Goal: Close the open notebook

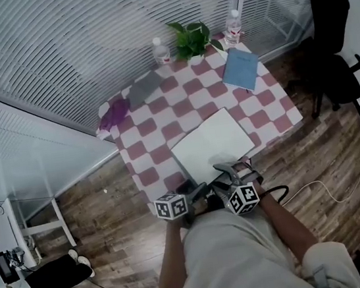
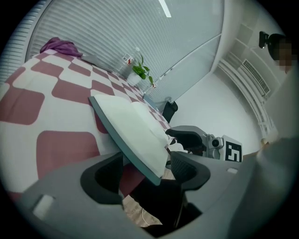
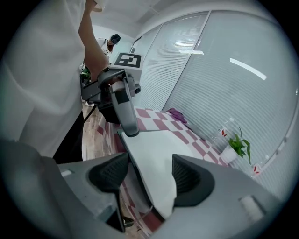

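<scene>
The notebook (image 1: pixel 212 143) lies open on the side of the surface (image 1: pixel 163 119) farthest from the potted plant (image 1: pixel 192 38). It shows flat, blank white pages with a thin dark cover rim under them. A cloth of red and white rounded squares covers the surface.

Closest to the plant stand two clear plastic bottles, one to its left (image 1: pixel 161 51) and one to its right (image 1: pixel 235 27). A thin blue book (image 1: pixel 241 68) lies a little beyond the right bottle. A flat grey cloth (image 1: pixel 144 88) lies left of the plant, with a crumpled purple cloth (image 1: pixel 115 114) farther out the same way.

Both grippers work at the notebook edge opposite the plant. The left gripper (image 2: pixel 147 170) has its dark ribbed fingers (image 2: pixel 187 168) spread wide. A corner of the notebook slants between them, past the surface's rim. In the right gripper view, one left finger lies over that page corner. I cannot tell whether either pad presses it.

The right gripper (image 3: pixel 149 170) is also wide apart. Its rounded fingers (image 3: pixel 189 175) flank another corner of the same page edge, with gaps on both sides, so it holds nothing firmly.
</scene>
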